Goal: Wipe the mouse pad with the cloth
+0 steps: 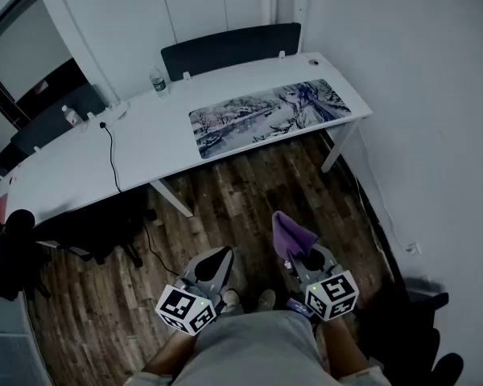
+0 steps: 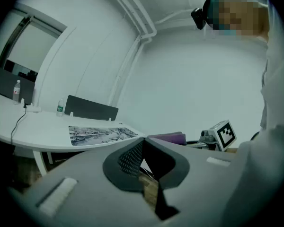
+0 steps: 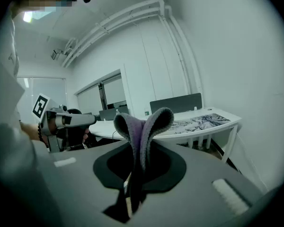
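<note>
The printed mouse pad (image 1: 266,117) lies on the right half of the white desk (image 1: 145,139), well ahead of both grippers. It also shows as the mouse pad (image 2: 102,134) in the left gripper view and the mouse pad (image 3: 201,119) in the right gripper view. My right gripper (image 1: 294,252) is shut on a purple cloth (image 1: 288,233), which folds up out of the jaws as the cloth (image 3: 142,131). My left gripper (image 1: 217,264) is held low beside it, jaws shut with nothing between them (image 2: 141,148). Both hang over the wooden floor, near my body.
A dark chair (image 1: 229,48) stands behind the desk. A water bottle (image 1: 159,81), a second bottle (image 1: 69,117) and a black cable (image 1: 113,159) lie on the desk's left part. A black office chair (image 1: 20,244) stands at left. The desk leg (image 1: 338,147) is near the right wall.
</note>
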Available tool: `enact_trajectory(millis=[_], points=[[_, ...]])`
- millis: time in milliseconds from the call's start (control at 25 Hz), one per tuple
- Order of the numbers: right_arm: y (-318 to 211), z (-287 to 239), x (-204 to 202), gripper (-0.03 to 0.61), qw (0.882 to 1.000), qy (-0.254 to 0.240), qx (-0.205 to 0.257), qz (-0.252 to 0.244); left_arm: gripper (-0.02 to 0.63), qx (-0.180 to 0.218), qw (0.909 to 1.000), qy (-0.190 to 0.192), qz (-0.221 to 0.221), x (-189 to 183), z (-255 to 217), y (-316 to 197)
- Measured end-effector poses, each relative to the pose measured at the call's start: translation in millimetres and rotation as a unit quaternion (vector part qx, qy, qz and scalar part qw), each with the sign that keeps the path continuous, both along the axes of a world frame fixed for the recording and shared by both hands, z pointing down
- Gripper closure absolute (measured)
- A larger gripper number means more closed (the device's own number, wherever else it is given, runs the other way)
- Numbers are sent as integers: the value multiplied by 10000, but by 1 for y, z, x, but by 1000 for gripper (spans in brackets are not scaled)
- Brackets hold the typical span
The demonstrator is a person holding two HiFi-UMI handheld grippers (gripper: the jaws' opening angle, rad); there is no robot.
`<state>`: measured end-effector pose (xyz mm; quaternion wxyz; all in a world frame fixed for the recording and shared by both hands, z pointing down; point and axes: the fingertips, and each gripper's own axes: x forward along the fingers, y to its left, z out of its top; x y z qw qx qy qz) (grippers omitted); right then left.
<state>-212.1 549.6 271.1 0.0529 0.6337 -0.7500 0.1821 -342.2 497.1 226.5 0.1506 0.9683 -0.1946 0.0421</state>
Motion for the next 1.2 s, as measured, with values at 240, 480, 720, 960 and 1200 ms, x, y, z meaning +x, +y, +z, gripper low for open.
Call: enact_trajectory(millis=[240, 480, 720, 960, 1200], points=[[4, 1, 2, 532, 10000, 19, -28, -25, 597, 33, 10000, -28, -28, 0, -2, 2], [5, -3, 5, 529, 9997, -229, 89, -84, 597, 46, 9999, -49, -121, -1, -2, 3], [9, 0, 12, 529, 9994, -313, 28, -148, 596, 71, 9997, -88, -232, 5, -6, 4], [13, 7, 24, 529, 9991, -372, -1, -181, 596, 120, 9993, -80, -344, 13, -5, 5], [3, 10, 36, 529, 9989, -451, -4, -127, 597, 108, 9992, -55, -382, 21, -2, -4]])
